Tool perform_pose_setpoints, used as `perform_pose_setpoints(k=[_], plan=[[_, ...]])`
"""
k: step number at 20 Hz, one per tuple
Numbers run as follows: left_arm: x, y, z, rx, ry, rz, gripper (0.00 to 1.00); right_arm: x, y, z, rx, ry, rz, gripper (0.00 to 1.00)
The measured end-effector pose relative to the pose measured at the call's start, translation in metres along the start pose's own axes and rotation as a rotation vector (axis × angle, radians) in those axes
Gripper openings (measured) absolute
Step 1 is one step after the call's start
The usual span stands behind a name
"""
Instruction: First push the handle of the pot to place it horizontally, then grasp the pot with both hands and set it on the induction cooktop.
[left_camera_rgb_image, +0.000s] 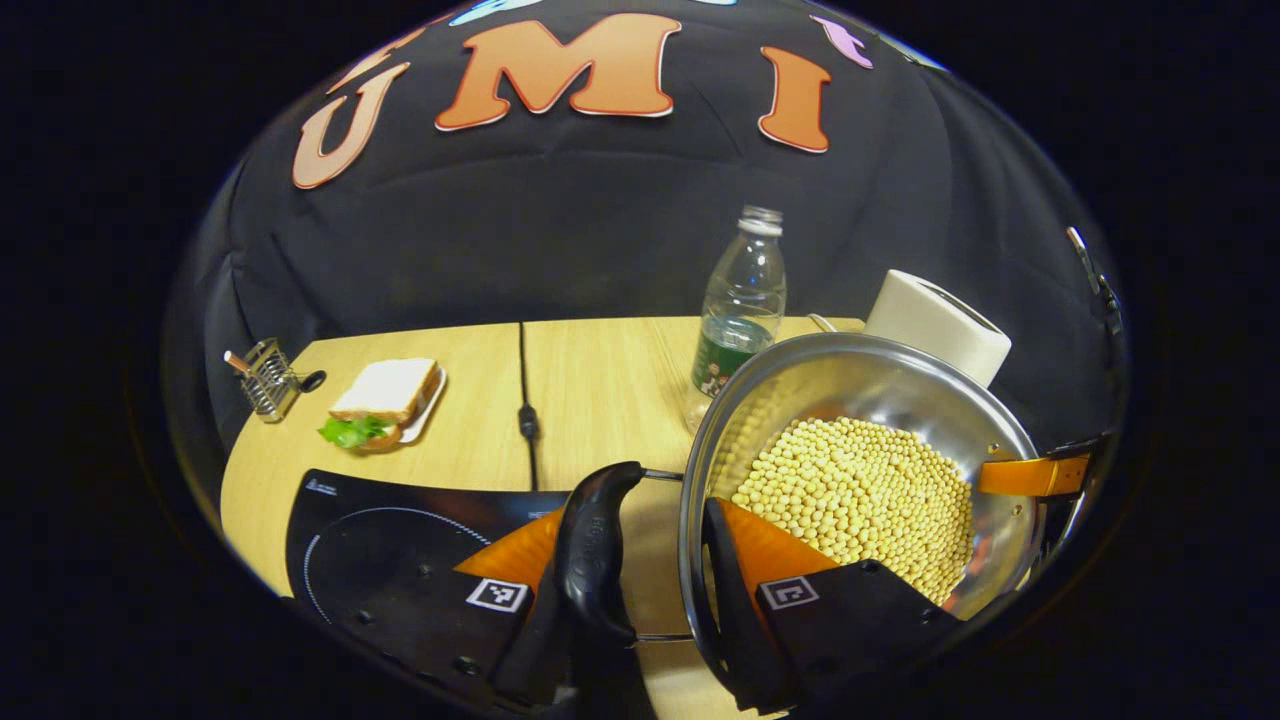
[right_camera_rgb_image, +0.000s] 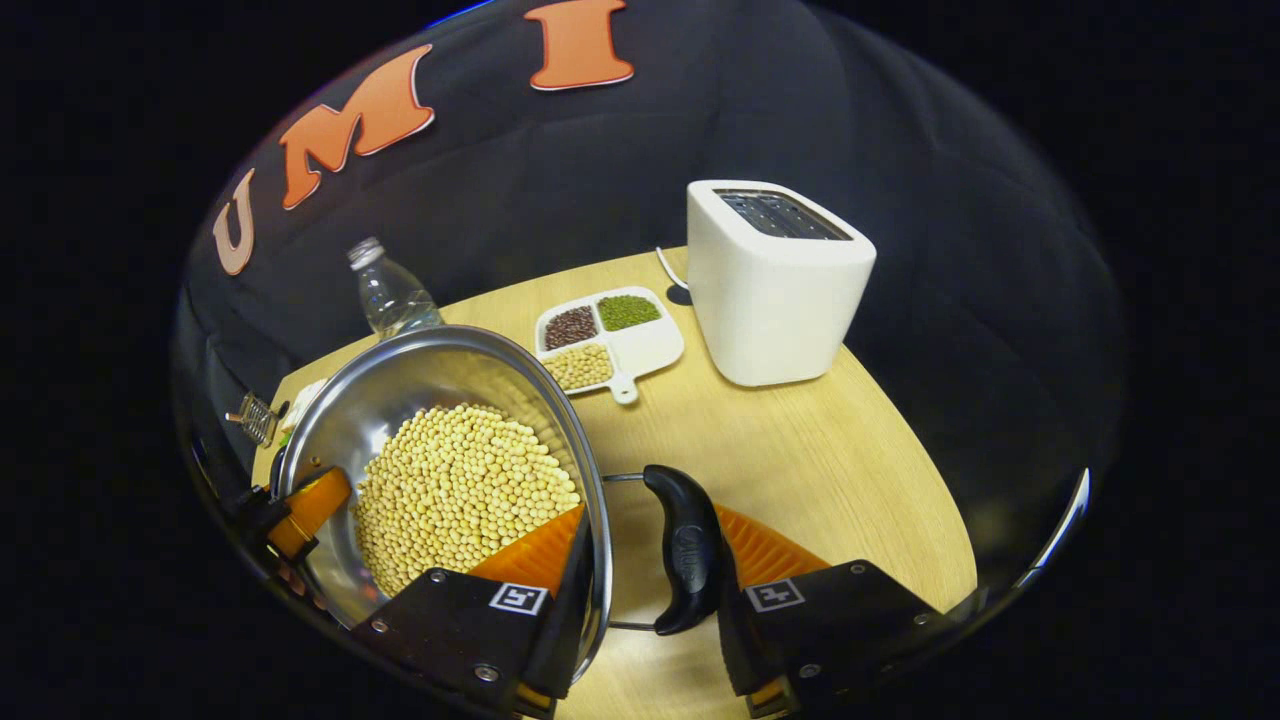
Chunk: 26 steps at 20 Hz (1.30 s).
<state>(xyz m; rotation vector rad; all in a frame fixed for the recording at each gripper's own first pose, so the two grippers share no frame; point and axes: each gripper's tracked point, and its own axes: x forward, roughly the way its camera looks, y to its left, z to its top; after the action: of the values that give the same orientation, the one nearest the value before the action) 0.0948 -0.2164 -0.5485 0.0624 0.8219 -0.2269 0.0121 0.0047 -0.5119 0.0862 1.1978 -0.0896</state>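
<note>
A steel pot (left_camera_rgb_image: 850, 375) full of soybeans (left_camera_rgb_image: 860, 490) is held between both grippers, to the right of the black induction cooktop (left_camera_rgb_image: 400, 540). My left gripper (left_camera_rgb_image: 635, 530) is shut across the pot's black left handle (left_camera_rgb_image: 592, 550) and the rim, one finger outside the handle, the other inside the wall. In the right gripper view the pot (right_camera_rgb_image: 400, 380) sits at left. There my right gripper (right_camera_rgb_image: 650, 530) is shut the same way on the right handle (right_camera_rgb_image: 688, 550). The opposite gripper's finger shows at each far rim.
A sandwich on a plate (left_camera_rgb_image: 385, 400), a small wire rack (left_camera_rgb_image: 265, 378) and a black cable (left_camera_rgb_image: 525, 400) lie on the wooden table behind the cooktop. A water bottle (left_camera_rgb_image: 742, 300), a white toaster (right_camera_rgb_image: 775, 280) and a divided dish of beans (right_camera_rgb_image: 610, 335) stand behind the pot.
</note>
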Motion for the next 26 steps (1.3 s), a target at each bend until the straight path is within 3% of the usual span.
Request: perform_pose_setpoints(k=[2,3,4,11,12,13,14,15,17,21,22,24,25,26], plan=[[-0.012,0.022,0.004,-0.018,-0.017,0.02,0.72,-0.009,0.022,0.003,-0.02,-0.021,0.017,0.58],[-0.02,0.032,0.007,-0.024,-0.027,0.031,0.7,-0.016,0.034,0.006,-0.028,-0.031,0.028,0.53],[-0.027,0.044,0.011,-0.032,-0.038,0.044,0.7,-0.019,0.044,0.007,-0.038,-0.039,0.039,0.57],[-0.092,0.111,0.026,-0.099,-0.058,0.135,0.69,-0.038,0.135,0.011,-0.123,-0.1,0.114,0.57],[-0.102,0.118,0.028,-0.106,-0.059,0.145,0.69,-0.039,0.146,0.01,-0.134,-0.104,0.121,0.53],[-0.112,0.124,0.029,-0.112,-0.059,0.156,0.69,-0.041,0.159,0.01,-0.147,-0.109,0.129,0.57],[-0.12,0.129,0.031,-0.117,-0.064,0.166,0.69,-0.042,0.168,0.011,-0.156,-0.116,0.137,0.53],[-0.131,0.132,0.034,-0.122,-0.066,0.177,0.67,-0.044,0.179,0.011,-0.169,-0.119,0.145,0.58],[-0.151,0.138,0.042,-0.13,-0.068,0.195,0.68,-0.047,0.197,0.009,-0.181,-0.122,0.158,0.53],[-0.182,0.143,0.053,-0.136,-0.072,0.225,0.7,-0.049,0.229,0.006,-0.193,-0.12,0.186,0.53],[-0.193,0.144,0.052,-0.139,-0.073,0.235,0.69,-0.049,0.236,0.005,-0.197,-0.119,0.192,0.57],[-0.217,0.147,0.058,-0.149,-0.068,0.251,0.69,-0.053,0.254,0.001,-0.215,-0.118,0.202,0.57],[-0.225,0.149,0.061,-0.153,-0.066,0.257,0.67,-0.053,0.264,0.0,-0.223,-0.119,0.209,0.53],[-0.231,0.15,0.066,-0.156,-0.067,0.263,0.69,-0.05,0.272,0.0,-0.237,-0.114,0.215,0.57]])
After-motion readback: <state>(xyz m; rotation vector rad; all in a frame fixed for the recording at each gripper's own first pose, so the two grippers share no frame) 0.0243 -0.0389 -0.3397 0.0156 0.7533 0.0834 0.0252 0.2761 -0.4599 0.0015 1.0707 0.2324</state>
